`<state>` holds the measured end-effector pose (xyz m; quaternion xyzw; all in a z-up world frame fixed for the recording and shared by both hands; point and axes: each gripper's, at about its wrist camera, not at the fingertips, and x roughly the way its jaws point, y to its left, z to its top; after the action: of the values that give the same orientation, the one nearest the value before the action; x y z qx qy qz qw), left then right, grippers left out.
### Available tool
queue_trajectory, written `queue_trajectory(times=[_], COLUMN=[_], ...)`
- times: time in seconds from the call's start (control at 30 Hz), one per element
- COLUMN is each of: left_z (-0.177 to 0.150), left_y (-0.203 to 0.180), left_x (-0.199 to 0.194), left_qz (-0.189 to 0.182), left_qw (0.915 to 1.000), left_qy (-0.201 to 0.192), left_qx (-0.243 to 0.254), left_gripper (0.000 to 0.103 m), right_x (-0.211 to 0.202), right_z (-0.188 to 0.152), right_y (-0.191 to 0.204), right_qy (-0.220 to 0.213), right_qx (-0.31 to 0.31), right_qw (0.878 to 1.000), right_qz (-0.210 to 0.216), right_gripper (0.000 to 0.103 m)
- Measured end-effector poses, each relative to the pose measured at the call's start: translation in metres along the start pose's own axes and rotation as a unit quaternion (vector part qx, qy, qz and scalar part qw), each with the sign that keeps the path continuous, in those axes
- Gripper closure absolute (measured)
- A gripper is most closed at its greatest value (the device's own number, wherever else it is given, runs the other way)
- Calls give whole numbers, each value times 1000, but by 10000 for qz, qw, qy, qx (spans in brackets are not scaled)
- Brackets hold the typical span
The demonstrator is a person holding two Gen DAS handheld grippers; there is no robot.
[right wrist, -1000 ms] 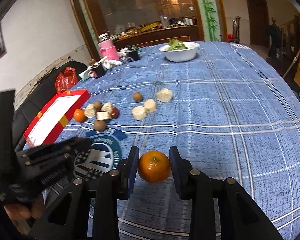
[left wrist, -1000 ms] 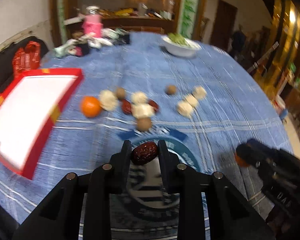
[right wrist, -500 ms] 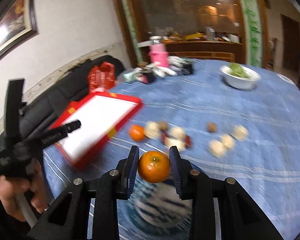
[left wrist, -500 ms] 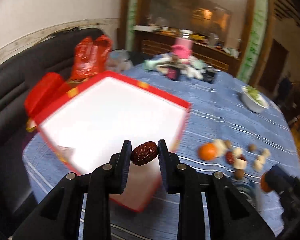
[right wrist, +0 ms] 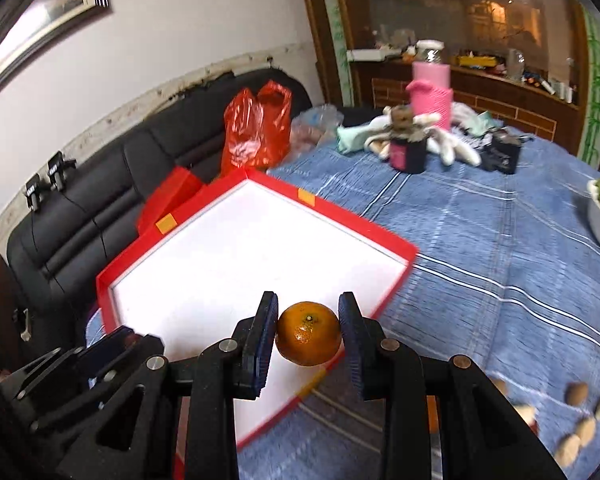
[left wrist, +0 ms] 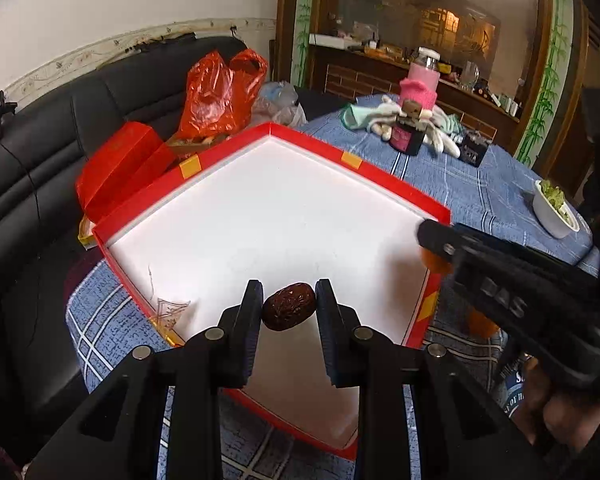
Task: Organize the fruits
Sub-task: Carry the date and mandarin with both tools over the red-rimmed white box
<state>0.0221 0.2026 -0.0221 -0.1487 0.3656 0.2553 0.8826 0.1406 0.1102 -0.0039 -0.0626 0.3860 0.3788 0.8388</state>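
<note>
My left gripper is shut on a dark red date and holds it over the near part of a red-rimmed box with a white floor. My right gripper is shut on an orange tangerine and holds it above the box's near right edge. The right gripper also shows in the left wrist view at the box's right side. Another tangerine lies on the cloth behind it. Several brown and pale fruits lie on the blue cloth at lower right.
The box sits at the left edge of a round table with a blue checked cloth. A black sofa with a red bag is behind it. A pink bottle, cloths and a white bowl stand farther back.
Both grippers have swung left from the fruit pile to the red box, each still holding its fruit. The box now fills both views.
</note>
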Motion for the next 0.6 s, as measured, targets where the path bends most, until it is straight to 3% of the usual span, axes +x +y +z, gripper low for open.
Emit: queue_trajectory(times=[0.27,0.6], left_z=[-2,0], left_y=[-1,6], left_x=[13,23], left_qz=[39,151], left_qw=[9998,9991], left_qy=[172,360], left_qx=[-40,-145], left_gripper=[78,78], right_x=[38,56], right_z=[7,8], right_y=[3,7], right_qy=[350,564], right_qx=[-33,-89], right_qw=[9994,9983], right_qz=[39,-59], right_gripper=[71,69])
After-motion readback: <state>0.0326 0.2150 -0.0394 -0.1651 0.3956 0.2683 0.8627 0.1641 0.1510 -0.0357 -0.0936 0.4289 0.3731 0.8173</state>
